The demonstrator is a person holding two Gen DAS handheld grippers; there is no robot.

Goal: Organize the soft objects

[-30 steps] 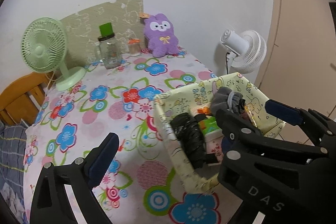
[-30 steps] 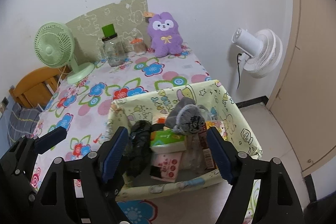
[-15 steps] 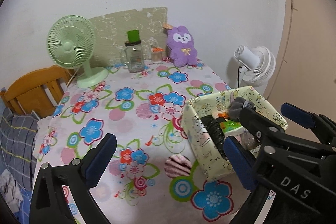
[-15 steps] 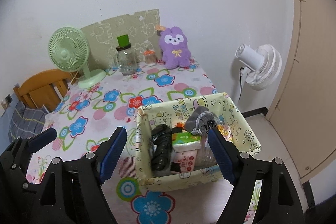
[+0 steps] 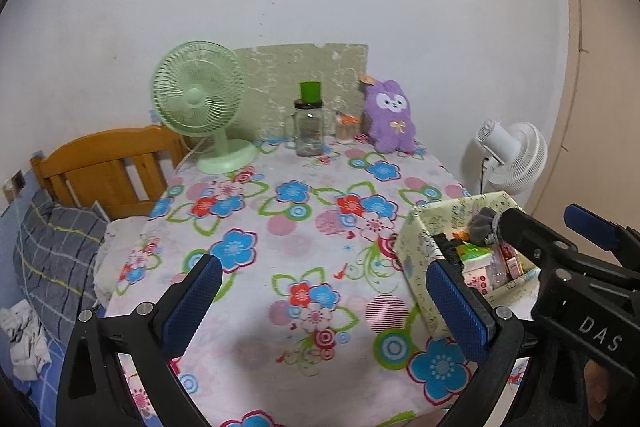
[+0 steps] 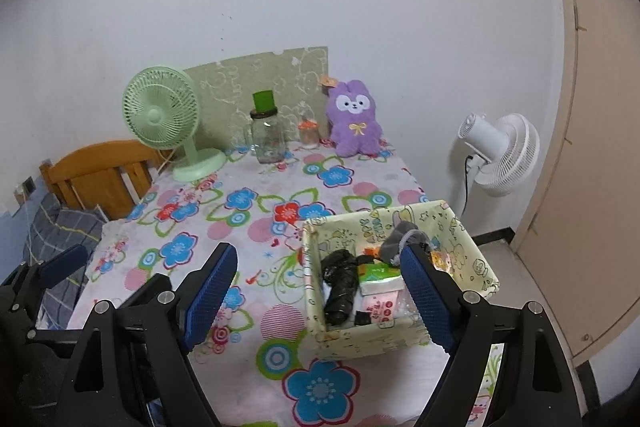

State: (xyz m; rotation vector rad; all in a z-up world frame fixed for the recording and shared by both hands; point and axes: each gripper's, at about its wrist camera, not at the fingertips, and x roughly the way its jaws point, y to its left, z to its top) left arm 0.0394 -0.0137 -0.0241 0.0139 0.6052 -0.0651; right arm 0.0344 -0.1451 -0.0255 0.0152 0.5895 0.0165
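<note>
Both grippers, left gripper (image 5: 325, 301) and right gripper (image 6: 318, 293), stand released and empty, jaws spread wide. The fabric bin (image 6: 478, 259) at the right gripper's 2 o'clock holds the soft objects, grey sock (image 6: 402, 237) topmost, suggesting sorting is largely complete.

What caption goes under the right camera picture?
Open right gripper above a flowered table, beside a fabric box of soft things.
</note>
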